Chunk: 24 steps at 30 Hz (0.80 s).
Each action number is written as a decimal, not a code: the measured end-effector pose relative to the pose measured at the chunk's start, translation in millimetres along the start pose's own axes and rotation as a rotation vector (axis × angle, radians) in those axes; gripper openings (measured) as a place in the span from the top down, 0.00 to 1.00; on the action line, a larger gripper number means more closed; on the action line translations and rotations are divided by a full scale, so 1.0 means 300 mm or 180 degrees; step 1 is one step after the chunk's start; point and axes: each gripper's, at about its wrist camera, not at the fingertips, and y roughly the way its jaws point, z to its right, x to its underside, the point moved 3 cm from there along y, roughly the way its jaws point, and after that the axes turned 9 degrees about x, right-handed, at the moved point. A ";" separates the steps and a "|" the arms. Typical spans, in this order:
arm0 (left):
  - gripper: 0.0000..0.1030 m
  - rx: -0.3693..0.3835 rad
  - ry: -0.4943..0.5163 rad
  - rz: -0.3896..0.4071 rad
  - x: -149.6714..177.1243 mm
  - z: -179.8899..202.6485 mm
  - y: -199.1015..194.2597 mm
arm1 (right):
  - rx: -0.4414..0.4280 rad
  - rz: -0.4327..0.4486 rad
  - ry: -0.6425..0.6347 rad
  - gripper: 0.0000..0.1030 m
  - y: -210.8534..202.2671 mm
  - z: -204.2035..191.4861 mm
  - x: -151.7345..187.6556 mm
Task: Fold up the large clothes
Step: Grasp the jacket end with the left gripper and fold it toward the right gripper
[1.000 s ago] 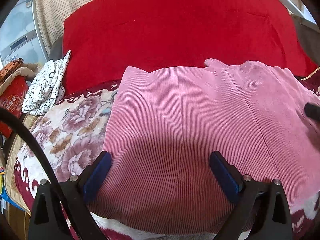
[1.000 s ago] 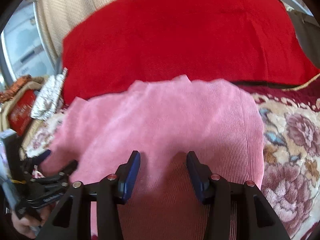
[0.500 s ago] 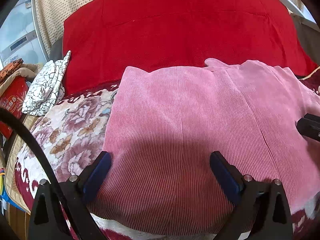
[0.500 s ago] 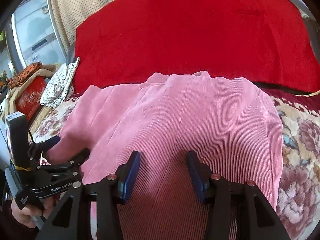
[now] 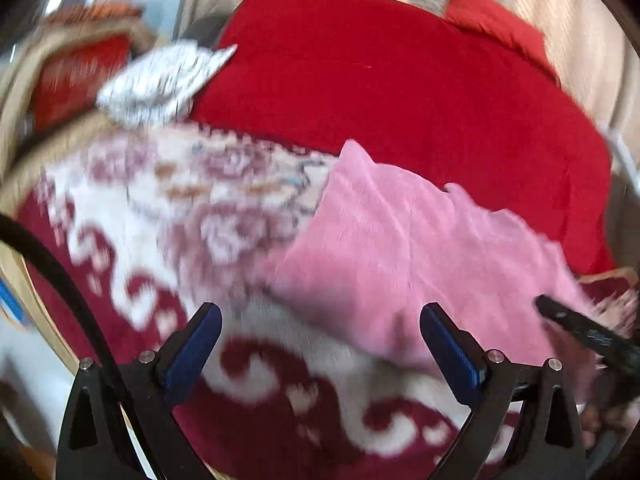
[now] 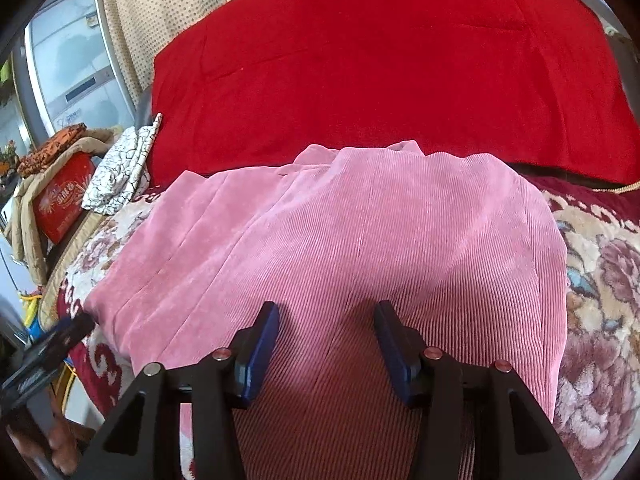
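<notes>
A pink corduroy garment [image 6: 360, 240] lies spread flat on a floral blanket [image 6: 600, 280]. My right gripper [image 6: 326, 316] is open and empty, low over the garment's near part. My left gripper [image 5: 320, 332] is open wide and empty, over the blanket at the garment's left edge [image 5: 400, 248]; this view is blurred by motion. The left gripper also shows at the lower left of the right wrist view [image 6: 60, 336], and a finger of the right gripper shows at the right of the left wrist view [image 5: 580, 328].
A large red cushion [image 6: 380, 60] stands behind the garment. A white patterned cloth [image 6: 120, 168] and a red box [image 6: 64, 204] lie at the left. A beige dotted curtain [image 6: 160, 0] hangs at the back. The blanket's left edge [image 5: 24, 280] drops off.
My left gripper has swung left off the garment, over the blanket beside its left edge. My right gripper has held nearly still over the garment, still open.
</notes>
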 end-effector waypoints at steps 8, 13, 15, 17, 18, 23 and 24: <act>0.04 0.0582 -0.0597 -0.0198 0.035 -0.031 0.088 | -0.0045 -0.0016 0.0004 0.47 -0.003 0.006 0.004; 0.10 0.0666 -0.0621 -0.0200 -0.001 -0.018 0.176 | -0.0053 0.0002 -0.0039 0.47 -0.007 0.002 0.008; 0.32 0.0695 -0.0631 -0.0193 -0.016 -0.017 0.199 | -0.0060 0.0005 -0.0045 0.47 -0.007 0.002 0.010; 0.37 0.0725 -0.0722 -0.0166 -0.029 -0.029 0.222 | -0.0068 0.0009 -0.0059 0.47 -0.008 0.003 0.012; 0.37 0.0771 -0.0808 -0.0141 -0.034 -0.035 0.227 | -0.0076 0.0010 -0.0065 0.47 -0.008 0.003 0.013; 0.32 0.0911 -0.0991 -0.0075 -0.044 -0.037 0.241 | -0.0125 -0.0004 -0.0053 0.47 -0.011 0.007 0.015; 0.32 0.0922 -0.0972 -0.0065 -0.048 -0.032 0.244 | -0.0137 -0.0010 -0.0042 0.47 -0.013 0.010 0.015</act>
